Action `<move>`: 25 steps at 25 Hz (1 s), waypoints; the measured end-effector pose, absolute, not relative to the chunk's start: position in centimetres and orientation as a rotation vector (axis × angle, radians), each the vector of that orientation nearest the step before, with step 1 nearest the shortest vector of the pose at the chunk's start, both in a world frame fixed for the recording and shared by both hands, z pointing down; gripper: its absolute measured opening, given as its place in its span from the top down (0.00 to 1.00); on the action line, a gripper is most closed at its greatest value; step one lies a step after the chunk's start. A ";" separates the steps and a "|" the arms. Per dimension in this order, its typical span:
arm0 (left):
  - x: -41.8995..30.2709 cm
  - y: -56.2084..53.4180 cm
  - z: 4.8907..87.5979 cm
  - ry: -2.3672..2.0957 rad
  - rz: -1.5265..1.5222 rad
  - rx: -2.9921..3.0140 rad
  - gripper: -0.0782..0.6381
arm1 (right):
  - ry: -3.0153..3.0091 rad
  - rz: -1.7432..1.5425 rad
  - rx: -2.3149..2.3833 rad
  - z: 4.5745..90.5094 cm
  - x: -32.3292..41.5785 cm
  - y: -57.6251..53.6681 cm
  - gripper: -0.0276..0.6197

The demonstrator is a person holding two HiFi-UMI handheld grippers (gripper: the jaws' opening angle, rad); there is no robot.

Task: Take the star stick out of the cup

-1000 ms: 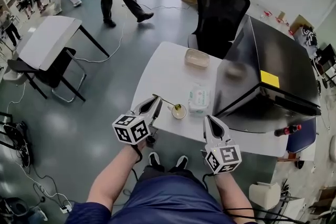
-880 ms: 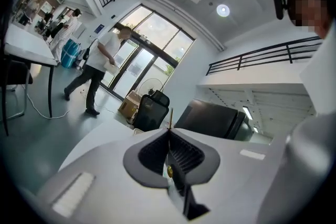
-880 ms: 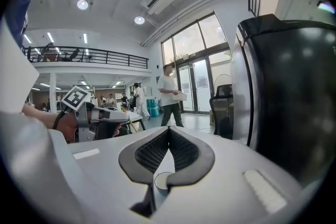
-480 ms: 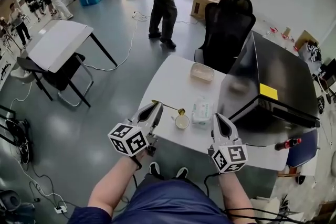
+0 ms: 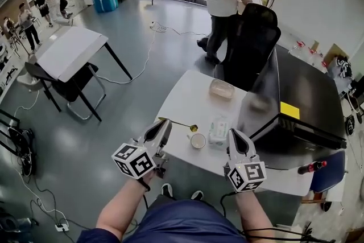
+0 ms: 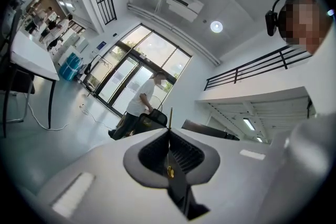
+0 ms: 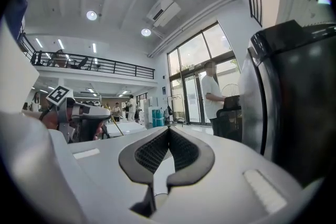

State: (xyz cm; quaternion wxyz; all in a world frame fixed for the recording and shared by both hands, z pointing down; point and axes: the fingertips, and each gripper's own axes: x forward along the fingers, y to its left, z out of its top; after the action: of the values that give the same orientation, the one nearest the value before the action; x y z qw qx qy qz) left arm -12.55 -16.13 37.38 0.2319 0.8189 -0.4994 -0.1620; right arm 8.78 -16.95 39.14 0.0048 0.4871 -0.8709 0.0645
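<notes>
- The left gripper (image 5: 164, 122) pinches the thin star stick (image 5: 177, 123) tight, so it cannot drop.
- The stick's gold end hangs over the cup (image 5: 198, 140), probably lifted clear of it.
- The right gripper (image 5: 234, 135) is closed on nothing, near the cup on the table (image 5: 187, 94).

My left gripper (image 5: 165, 122) pinches one end of the thin gold star stick (image 5: 177, 123). The stick reaches toward my right, and its head sits just past the rim of the small round white cup (image 5: 198, 141) on the white table (image 5: 182, 94), not inside it. My right gripper (image 5: 234, 134) hangs at the table's near edge, just right of the cup and close to a white pack of wipes (image 5: 218, 129). Farther along the table are a clear shallow plastic tub (image 5: 222, 88) and a big black box (image 5: 301, 88) with a yellow label (image 5: 290, 110), and a black office chair (image 5: 250, 31) stands behind them.
</notes>
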 end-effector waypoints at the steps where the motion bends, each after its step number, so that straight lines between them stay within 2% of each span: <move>1: -12.6 -16.0 37.2 -1.377 -0.452 2.252 0.88 | -2.732 0.200 1.521 39.1 8.7 -17.0 0.95; 25: -15.0 -14.9 35.4 -1.410 -0.591 2.230 0.88 | -2.780 0.200 1.478 38.6 8.2 -18.8 0.95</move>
State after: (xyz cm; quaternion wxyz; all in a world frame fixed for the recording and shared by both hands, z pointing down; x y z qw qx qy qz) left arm -15.00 -14.89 35.41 0.2172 0.8050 -0.5092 -0.2135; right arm 8.23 -18.78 38.61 -0.0064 0.4684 -0.8812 0.0634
